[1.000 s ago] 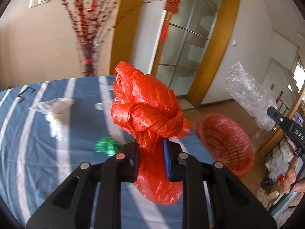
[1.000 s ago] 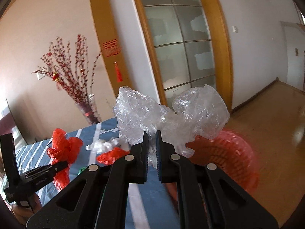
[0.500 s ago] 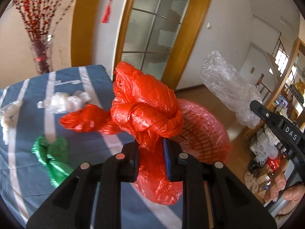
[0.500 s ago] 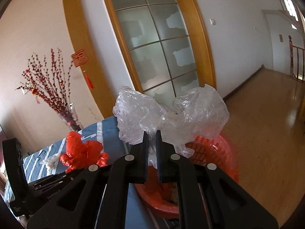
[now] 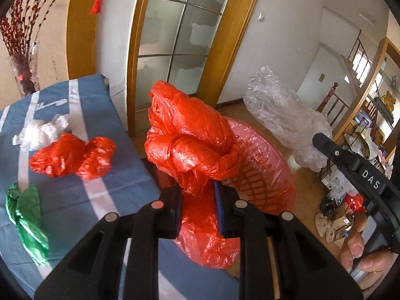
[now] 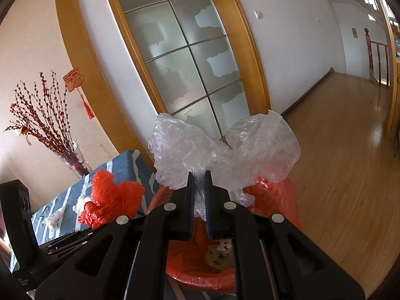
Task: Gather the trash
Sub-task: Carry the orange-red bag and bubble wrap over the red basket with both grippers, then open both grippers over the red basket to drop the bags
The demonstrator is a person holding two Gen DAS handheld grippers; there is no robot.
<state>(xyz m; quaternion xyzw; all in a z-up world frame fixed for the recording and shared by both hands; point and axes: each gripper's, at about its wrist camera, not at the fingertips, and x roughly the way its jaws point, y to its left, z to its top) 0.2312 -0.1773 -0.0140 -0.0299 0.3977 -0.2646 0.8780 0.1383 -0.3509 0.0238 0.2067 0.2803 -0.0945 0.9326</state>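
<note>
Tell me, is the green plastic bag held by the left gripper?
No, the left gripper is shut on the knotted red bag, while the green bag lies on the striped tablecloth.

A lived-in room with a glass door, a wooden floor and festive red decorations

A frosted glass door (image 6: 190, 57) in a curved golden wood frame (image 6: 240, 40) fills the wall behind, with a white light switch (image 6: 258, 14) just beside it. A red tasselled ornament (image 6: 75, 81) hangs to the left of the frame, above a glass vase (image 6: 75, 160) of red berry branches (image 6: 37, 115). The desk (image 5: 75, 195) wears a blue cloth with white stripes. A glossy wooden floor (image 6: 350, 162) runs toward a stair railing (image 6: 375, 55), and cluttered small items (image 5: 332, 212) lie on the floor near a wooden shelf unit (image 5: 370, 105).
</note>
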